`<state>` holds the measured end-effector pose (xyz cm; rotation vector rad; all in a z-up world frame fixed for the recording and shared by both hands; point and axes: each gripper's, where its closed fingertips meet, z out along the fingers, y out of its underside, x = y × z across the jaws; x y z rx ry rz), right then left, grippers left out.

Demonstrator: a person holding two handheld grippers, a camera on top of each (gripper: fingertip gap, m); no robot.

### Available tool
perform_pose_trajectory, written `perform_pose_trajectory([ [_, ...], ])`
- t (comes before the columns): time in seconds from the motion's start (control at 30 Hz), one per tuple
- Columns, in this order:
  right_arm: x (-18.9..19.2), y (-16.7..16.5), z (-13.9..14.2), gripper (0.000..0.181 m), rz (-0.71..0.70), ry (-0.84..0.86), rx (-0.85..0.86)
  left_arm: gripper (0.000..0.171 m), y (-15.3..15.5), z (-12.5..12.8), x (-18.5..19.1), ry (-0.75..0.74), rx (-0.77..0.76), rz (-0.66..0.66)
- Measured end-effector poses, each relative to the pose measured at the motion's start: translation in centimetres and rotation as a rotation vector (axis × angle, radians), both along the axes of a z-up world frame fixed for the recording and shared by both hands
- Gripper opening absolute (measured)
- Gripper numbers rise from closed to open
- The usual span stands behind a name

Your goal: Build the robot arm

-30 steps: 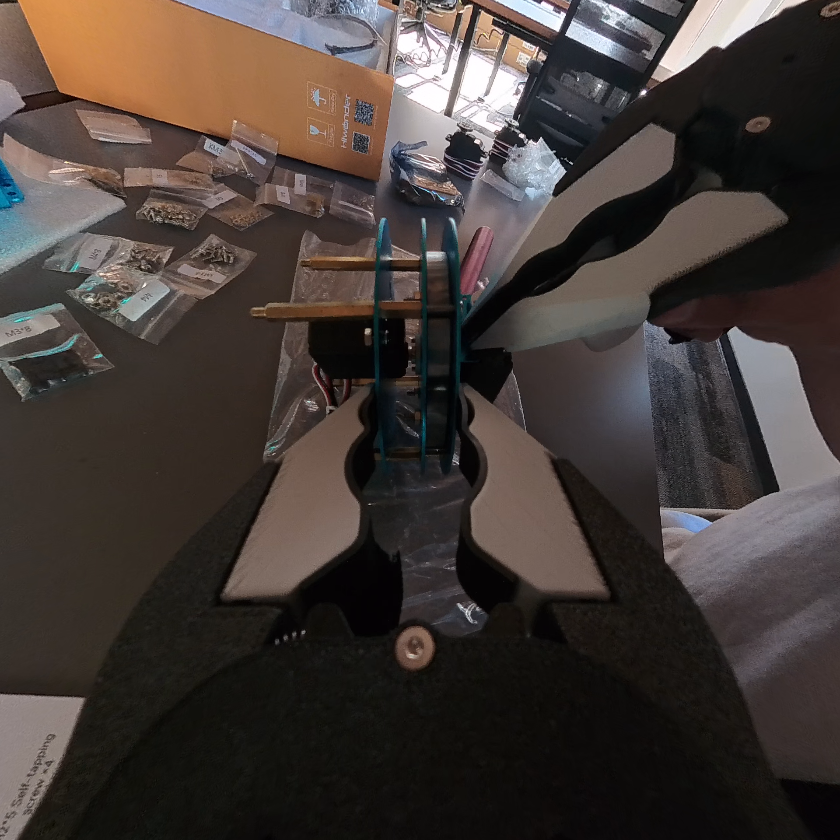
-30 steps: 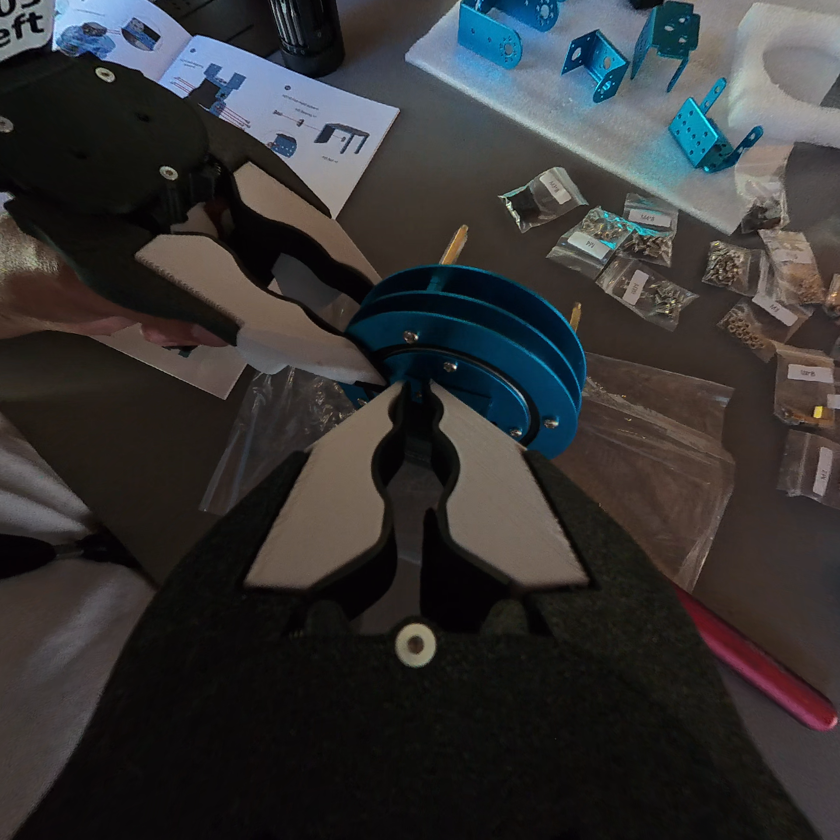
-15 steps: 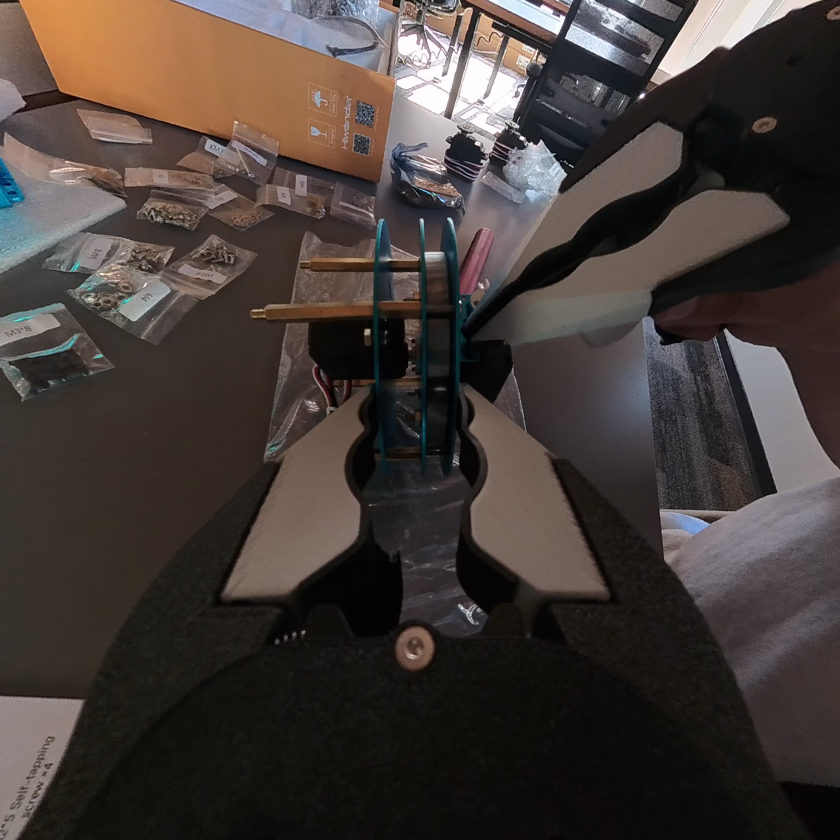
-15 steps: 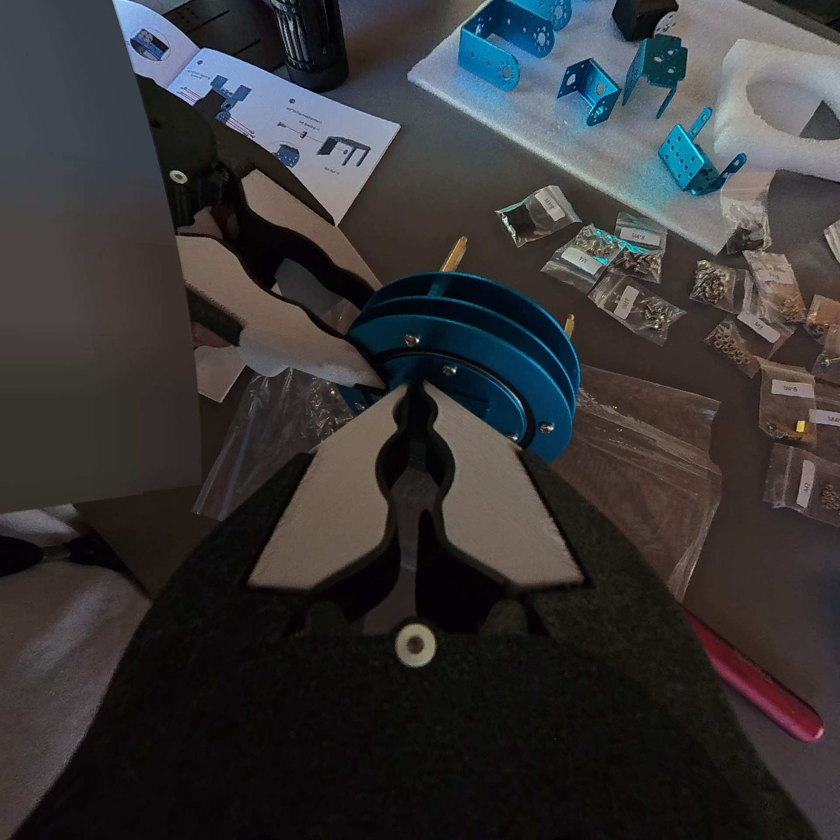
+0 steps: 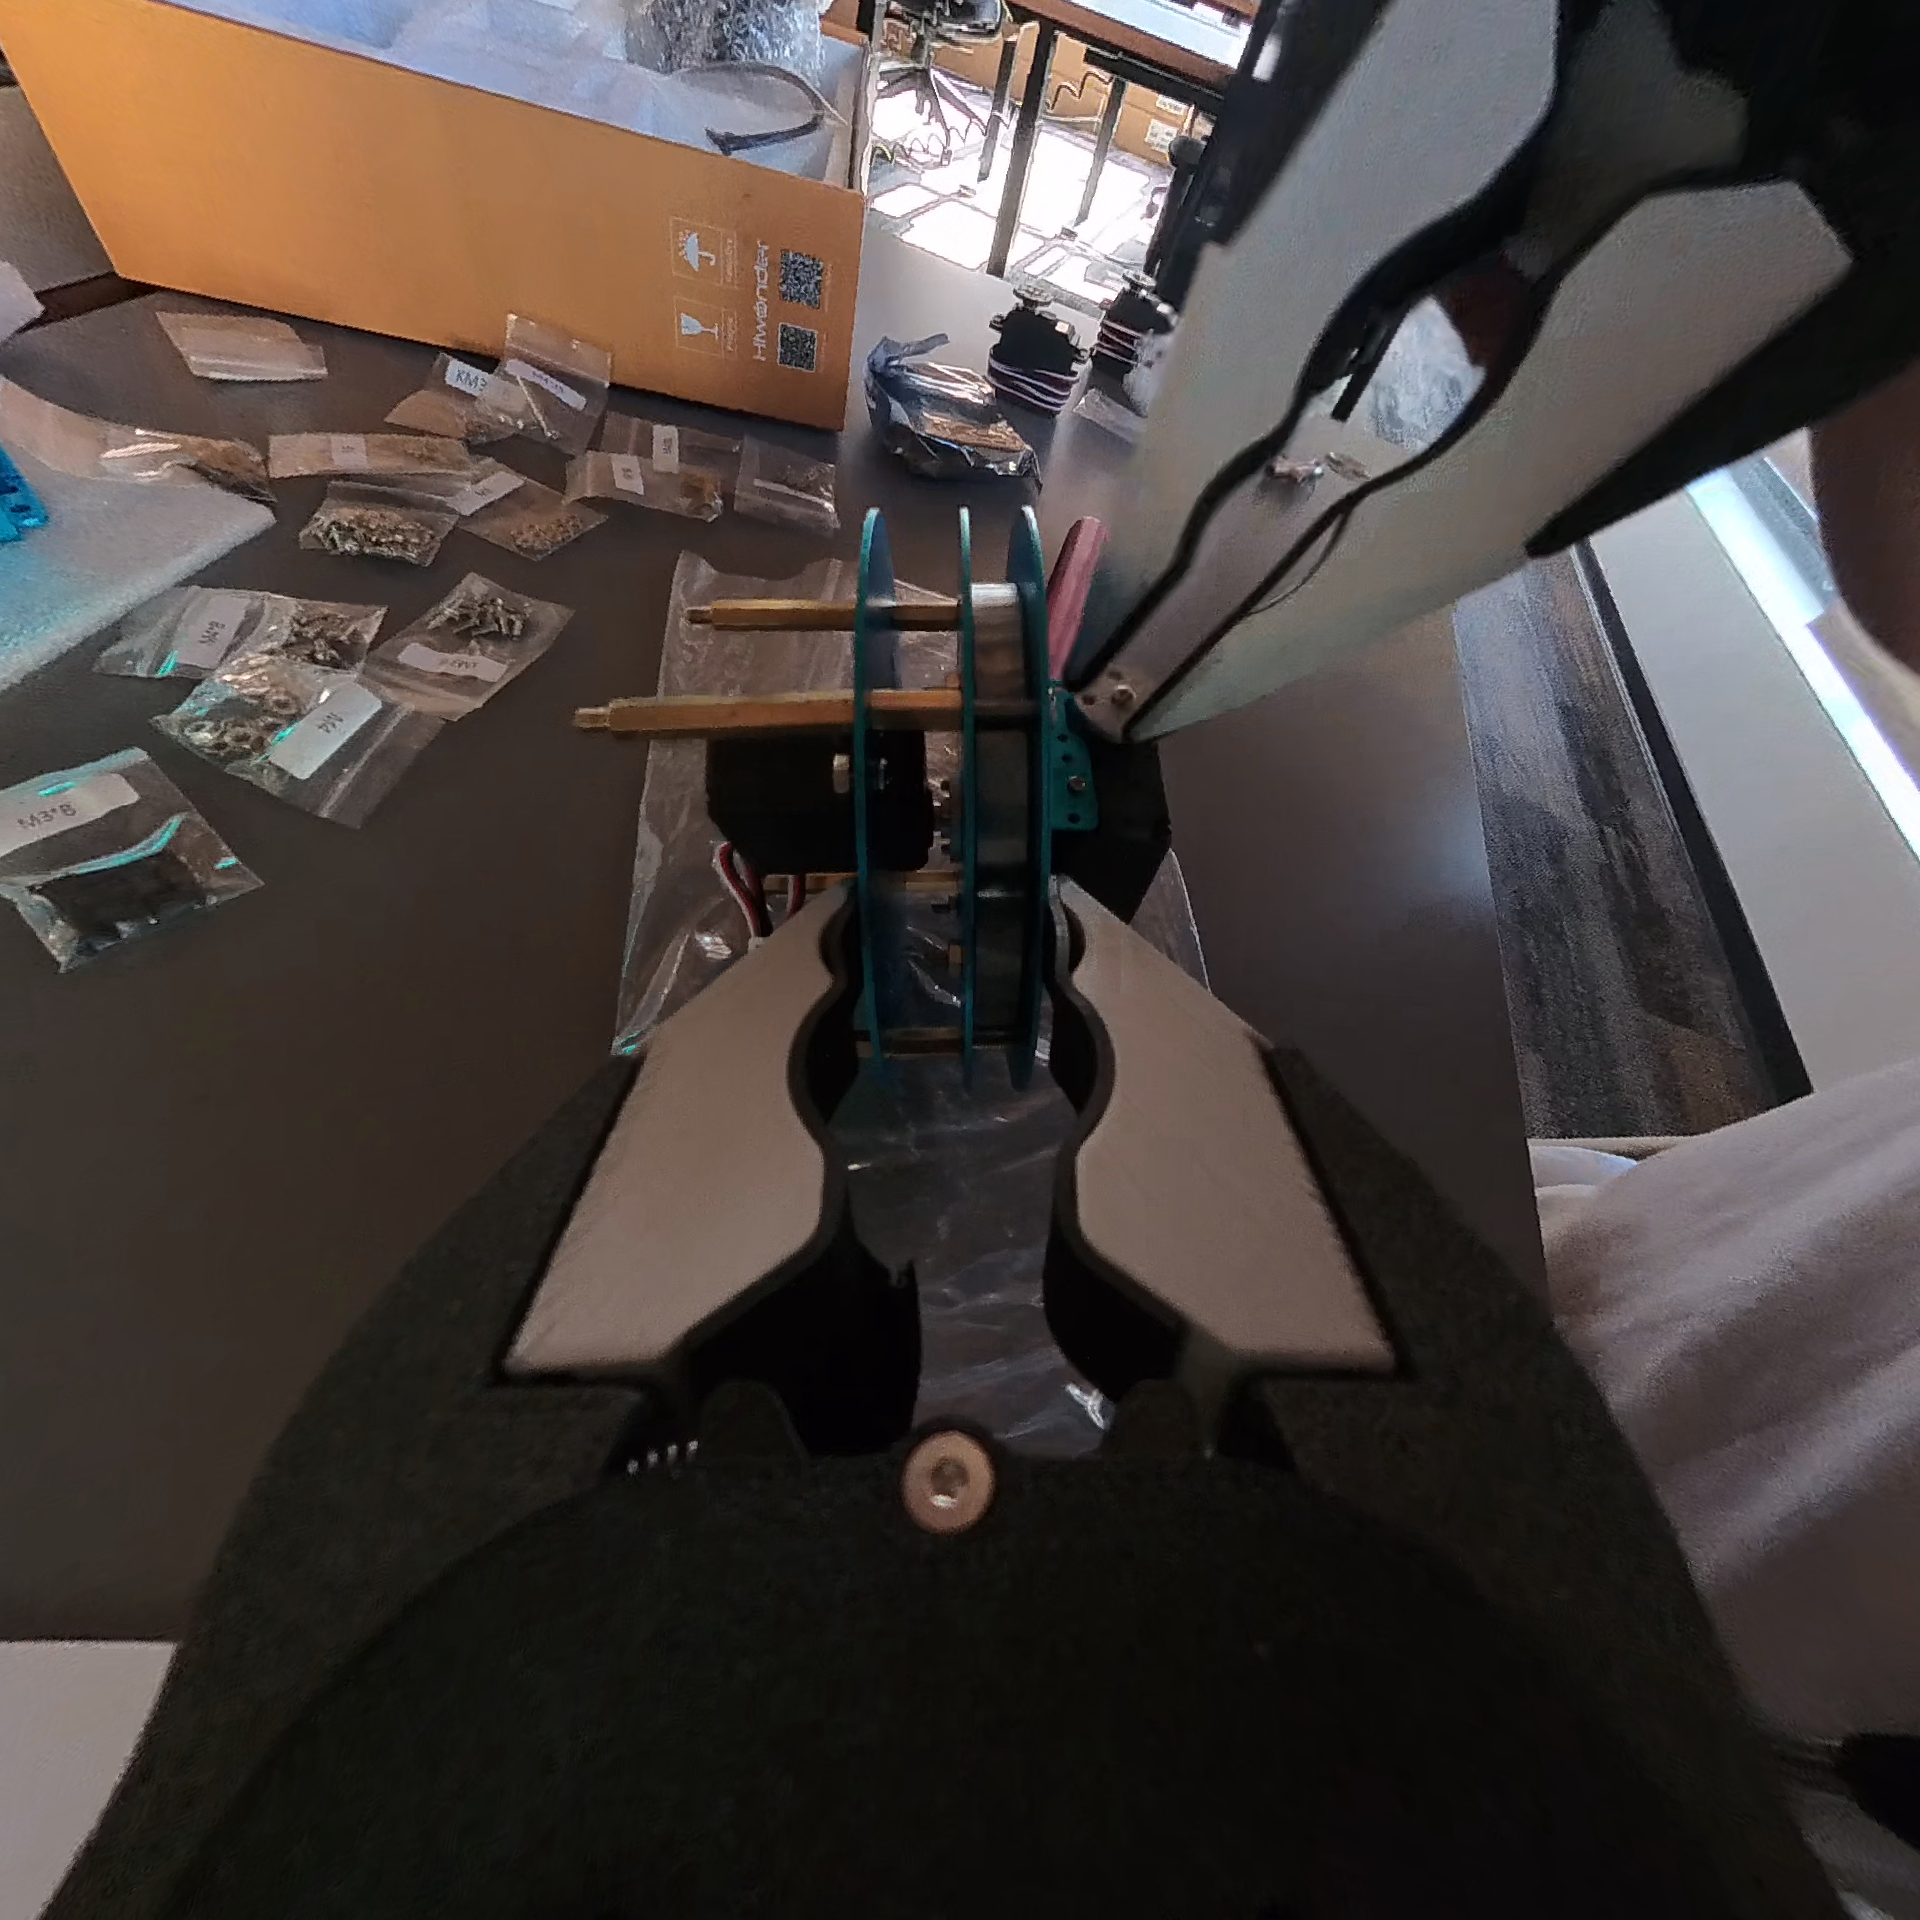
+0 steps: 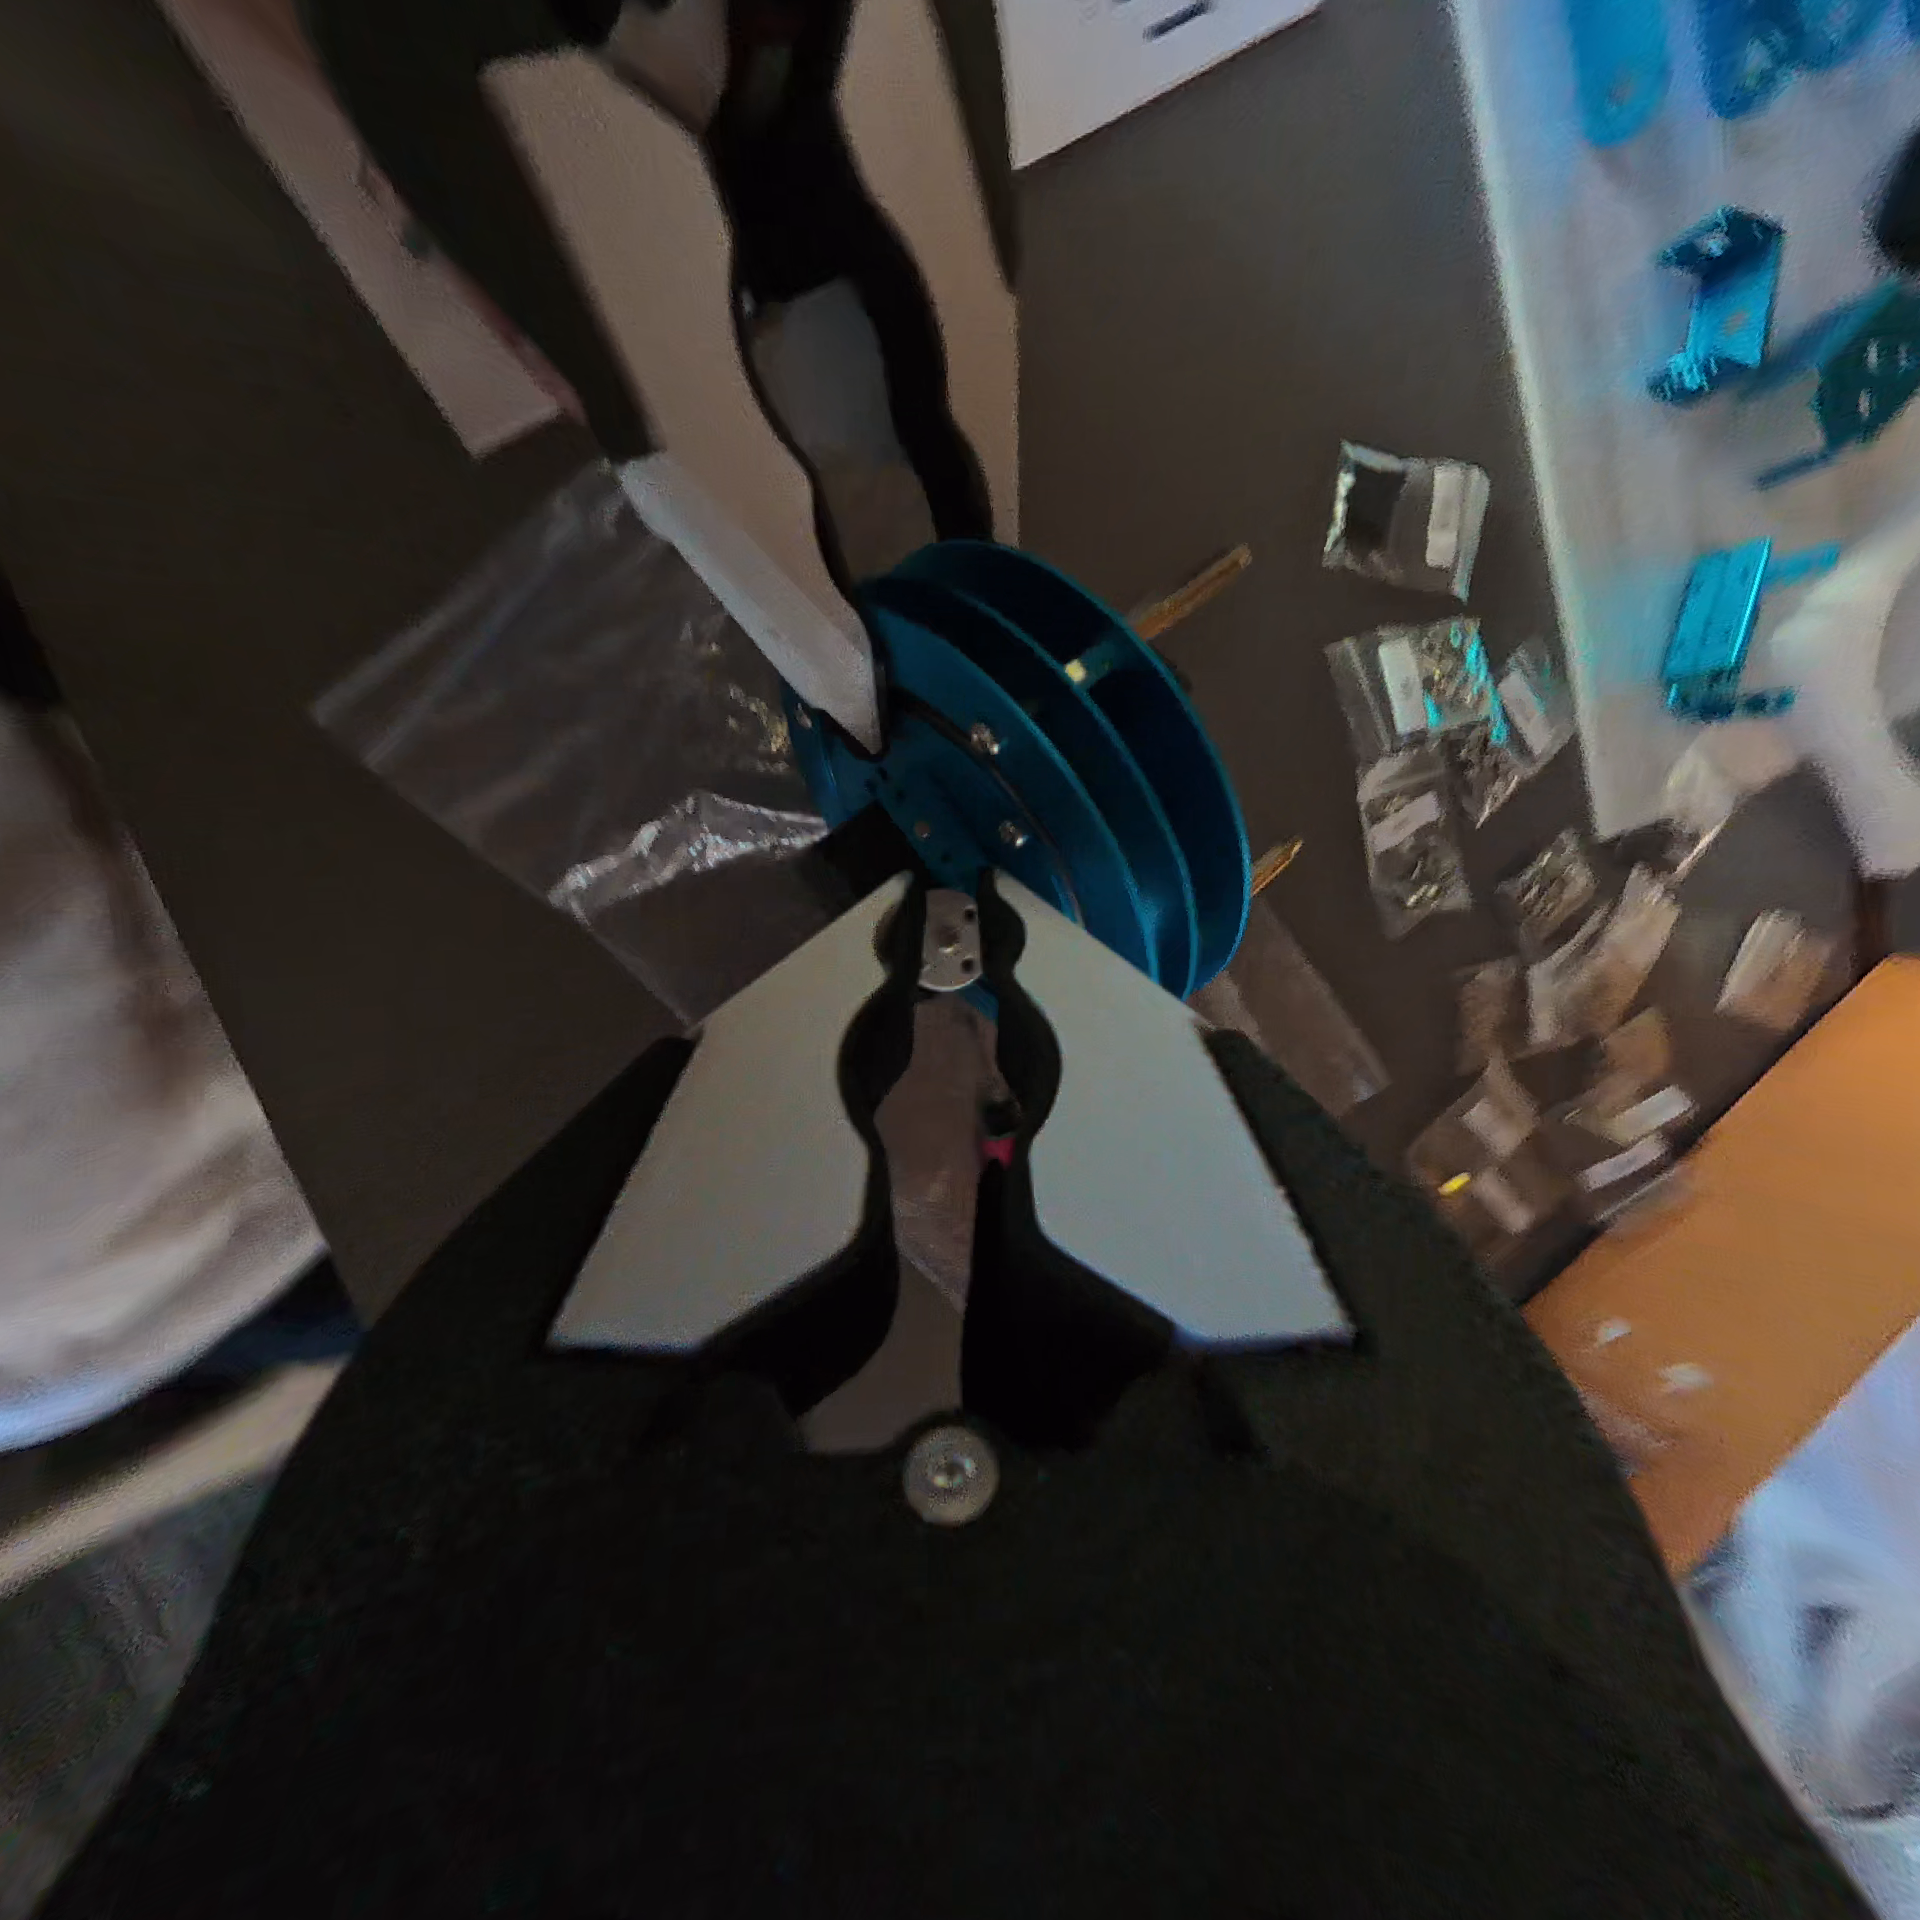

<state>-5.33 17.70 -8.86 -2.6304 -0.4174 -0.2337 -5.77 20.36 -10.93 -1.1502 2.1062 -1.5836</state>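
The left gripper [image 5: 951, 997] clamps the blue disc stack [image 5: 951, 727] steady on edge — so the right gripper [image 6: 951, 914], pinching a small silver hub [image 6: 948, 951], meets its near face.

Motion blur is smearing the small parts bags [image 6: 1538, 935] and blue brackets [image 6: 1714, 312] along the right wrist view's right side, while the orange cardboard box [image 5: 436, 177] is running off the left wrist view's top edge.
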Motion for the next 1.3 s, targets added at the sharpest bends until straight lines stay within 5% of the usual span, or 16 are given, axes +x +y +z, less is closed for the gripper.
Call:
perform_pose_trajectory([
  [0.17, -1.1, 0.3, -0.5, 0.014, 0.325, -0.046, -0.176, 0.031, 0.0, 0.2, 0.3, -0.007, -0.013, -0.003],
  [0.33, -1.2, -0.2, -0.7, 0.017, 0.415, -0.103, -0.257, 0.031, -0.1, 0.2, 0.4, -0.015, -0.009, -0.015],
  [0.57, -1.7, -1.4, -1.2, 0.032, 0.406, -0.123, -0.292, 0.032, 0.0, 0.2, 0.3, -0.008, -0.011, -0.015],
  [1.3, -1.7, -0.5, -1.5, 0.038, 0.399, -0.182, -0.208, 0.032, 0.0, 0.2, 0.3, 0.000, -0.019, -0.014],
])
